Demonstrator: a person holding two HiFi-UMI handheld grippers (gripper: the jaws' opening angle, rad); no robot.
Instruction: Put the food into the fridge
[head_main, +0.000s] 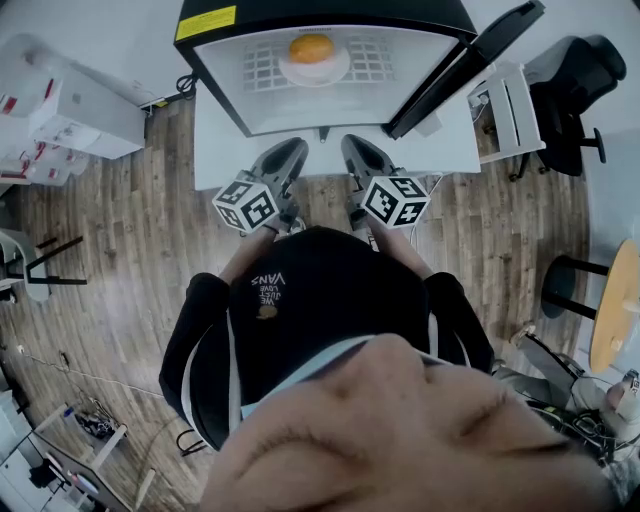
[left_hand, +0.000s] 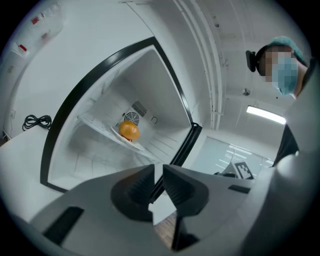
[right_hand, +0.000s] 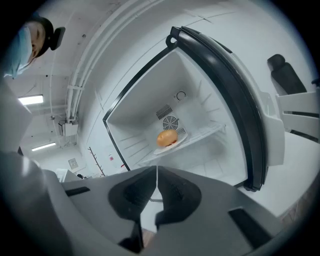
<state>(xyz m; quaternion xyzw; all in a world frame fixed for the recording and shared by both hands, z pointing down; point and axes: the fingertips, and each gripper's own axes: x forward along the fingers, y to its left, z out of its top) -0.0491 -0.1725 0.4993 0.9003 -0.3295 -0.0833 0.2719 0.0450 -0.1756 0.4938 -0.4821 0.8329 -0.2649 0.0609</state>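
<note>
An orange bun-like food (head_main: 311, 47) lies on a white plate (head_main: 332, 70) on the wire shelf inside the open fridge (head_main: 215, 80). The fridge door (head_main: 470, 62) swings out to the right. My left gripper (head_main: 290, 150) and right gripper (head_main: 352, 145) hover side by side in front of the fridge, well short of the shelf. In the left gripper view the left gripper (left_hand: 158, 167) has its jaws almost together with nothing between them, and the food (left_hand: 130, 131) lies beyond. In the right gripper view the right gripper (right_hand: 156, 169) is shut and empty, facing the food (right_hand: 167, 137).
The fridge stands on a white table (head_main: 440, 150). A black office chair (head_main: 570, 90) is at the back right and white boxes (head_main: 70, 110) at the left. A round wooden table (head_main: 615, 310) and a black stool (head_main: 565, 285) stand to the right. The floor is wood.
</note>
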